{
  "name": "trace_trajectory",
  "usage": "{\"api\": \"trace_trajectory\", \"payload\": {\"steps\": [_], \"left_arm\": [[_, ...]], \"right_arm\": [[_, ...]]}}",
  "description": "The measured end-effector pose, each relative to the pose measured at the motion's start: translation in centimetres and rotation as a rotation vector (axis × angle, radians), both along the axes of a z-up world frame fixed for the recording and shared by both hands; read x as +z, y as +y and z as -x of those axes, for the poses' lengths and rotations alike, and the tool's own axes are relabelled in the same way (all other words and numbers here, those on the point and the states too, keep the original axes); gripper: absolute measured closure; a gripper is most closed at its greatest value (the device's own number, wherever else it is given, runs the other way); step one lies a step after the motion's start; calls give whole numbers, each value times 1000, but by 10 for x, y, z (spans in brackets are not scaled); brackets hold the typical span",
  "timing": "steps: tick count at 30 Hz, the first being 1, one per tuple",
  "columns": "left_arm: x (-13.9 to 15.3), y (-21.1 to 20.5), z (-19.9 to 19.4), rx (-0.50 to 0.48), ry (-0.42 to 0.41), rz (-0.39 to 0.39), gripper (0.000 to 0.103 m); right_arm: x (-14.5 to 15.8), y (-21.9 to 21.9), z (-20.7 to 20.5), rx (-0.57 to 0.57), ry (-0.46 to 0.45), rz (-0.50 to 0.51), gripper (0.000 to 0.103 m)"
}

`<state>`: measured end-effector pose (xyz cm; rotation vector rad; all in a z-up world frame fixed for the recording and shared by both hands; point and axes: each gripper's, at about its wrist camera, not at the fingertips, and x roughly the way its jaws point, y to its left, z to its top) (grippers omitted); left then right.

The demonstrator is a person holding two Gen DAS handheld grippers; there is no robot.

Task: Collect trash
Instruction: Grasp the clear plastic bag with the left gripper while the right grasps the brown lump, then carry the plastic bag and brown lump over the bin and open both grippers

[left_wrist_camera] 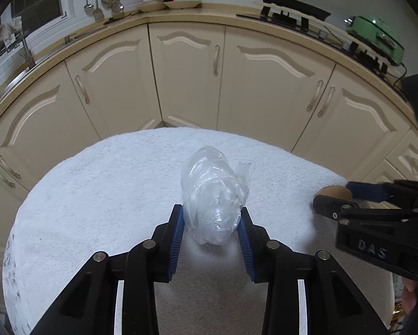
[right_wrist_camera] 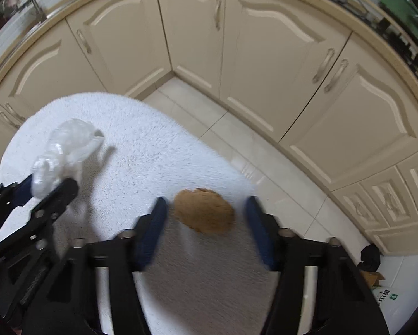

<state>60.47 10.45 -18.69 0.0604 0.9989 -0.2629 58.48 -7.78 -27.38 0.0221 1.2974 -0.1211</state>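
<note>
The left tool (left_wrist_camera: pixel 211 223) squeezed the crumpled plastic bag (left_wrist_camera: pixel 213 195) on the white surface (left_wrist_camera: pixel 97 195). The right tool (right_wrist_camera: pixel 206 212) stood open around the brown scrap (right_wrist_camera: pixel 204 210) near the edge. The slippery bag could slide out. The scrap could get knocked off.

A crumpled clear plastic bag (left_wrist_camera: pixel 213 195) lies mid-way across the white round table (left_wrist_camera: pixel 97 184). A flat brown scrap (right_wrist_camera: pixel 204 210), rumpled, lies near the table's right edge.
</note>
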Motion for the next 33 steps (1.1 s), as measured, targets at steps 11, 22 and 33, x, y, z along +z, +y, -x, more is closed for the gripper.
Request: {"api": "trace_trajectory", "payload": {"steps": [11, 22, 33], "left_arm": [[6, -4, 34, 4, -6, -49, 69], [36, -22, 101, -59, -40, -39, 69], [63, -70, 170, -162, -44, -65, 69]], "right_arm": [[6, -5, 21, -4, 2, -82, 60], [19, -8, 77, -7, -5, -62, 60], [51, -31, 165, -83, -111, -17, 60]]}}
